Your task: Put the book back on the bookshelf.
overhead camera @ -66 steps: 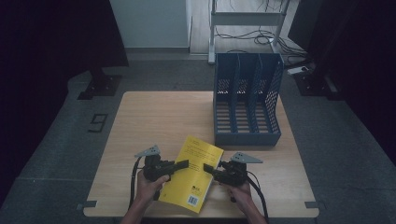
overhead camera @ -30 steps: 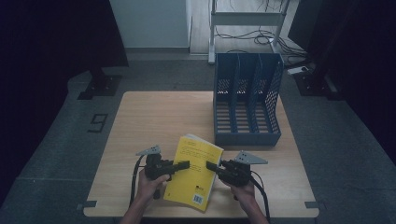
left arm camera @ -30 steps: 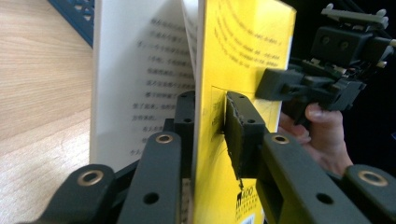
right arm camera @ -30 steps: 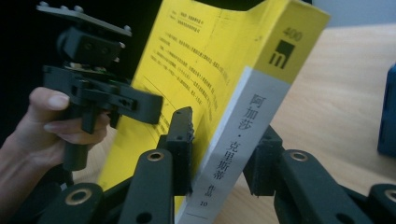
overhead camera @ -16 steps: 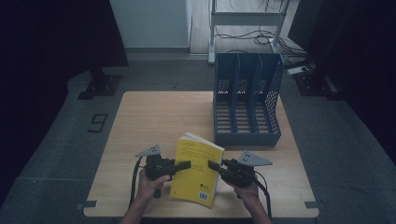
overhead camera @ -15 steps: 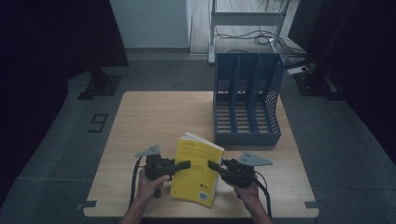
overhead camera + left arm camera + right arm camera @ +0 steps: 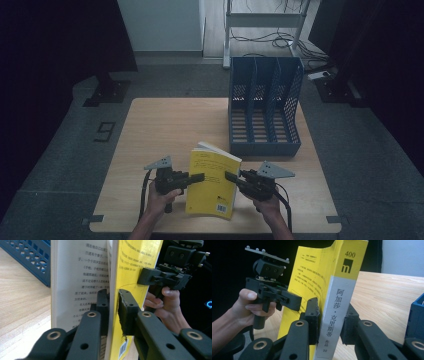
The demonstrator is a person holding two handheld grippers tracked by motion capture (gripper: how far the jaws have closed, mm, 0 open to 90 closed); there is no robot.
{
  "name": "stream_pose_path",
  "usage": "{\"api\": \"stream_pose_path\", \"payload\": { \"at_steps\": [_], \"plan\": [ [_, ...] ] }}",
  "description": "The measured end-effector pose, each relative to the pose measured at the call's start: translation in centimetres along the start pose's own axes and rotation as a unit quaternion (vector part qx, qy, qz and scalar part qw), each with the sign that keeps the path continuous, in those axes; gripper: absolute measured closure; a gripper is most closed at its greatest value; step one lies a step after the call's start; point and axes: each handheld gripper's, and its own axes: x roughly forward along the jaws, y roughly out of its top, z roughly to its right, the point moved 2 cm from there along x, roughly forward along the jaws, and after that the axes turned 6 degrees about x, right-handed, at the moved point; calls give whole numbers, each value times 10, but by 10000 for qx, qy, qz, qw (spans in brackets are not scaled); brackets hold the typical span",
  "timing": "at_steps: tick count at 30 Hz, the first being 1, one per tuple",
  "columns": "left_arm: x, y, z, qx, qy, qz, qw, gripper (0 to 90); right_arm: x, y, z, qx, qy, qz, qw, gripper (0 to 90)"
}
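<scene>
While the left gripper (image 7: 199,176) pinches the yellow book's (image 7: 212,184) cover, the right gripper (image 7: 229,176) clamps its spine, raised off the table (image 7: 165,125).

Both grippers are matte black; the left gripper (image 7: 196,177) and right gripper (image 7: 231,176) each carry a grey three-cornered plate on top; black cables trail back; brass-ringed pivot holes stud the jaw links; forearms bare, no sleeves.

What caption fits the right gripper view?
Right gripper clamps a yellow book by its spine while the left gripper holds its cover.
</scene>
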Motion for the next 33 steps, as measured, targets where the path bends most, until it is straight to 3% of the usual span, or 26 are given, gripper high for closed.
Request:
{"api": "stream_pose_path", "payload": {
  "at_steps": [8, 21, 26, 33],
  "plan": [
    [0, 0, 0, 29, -71, -16, 10000, 851, 0, 0, -1, -16, -8, -1, 10000, 709],
    [5, 1, 11, 227, -171, -153, 9995, 855, -2, 5, -7, -11, 207, 113, 9997, 687],
    [6, 2, 13, 258, -164, -161, 9994, 852, -1, 5, -9, -21, 77, 151, 9999, 707],
    [7, 1, 9, 261, 46, -111, 9996, 728, -1, 6, -14, -139, 30, 171, 9998, 732]
  ]
}}
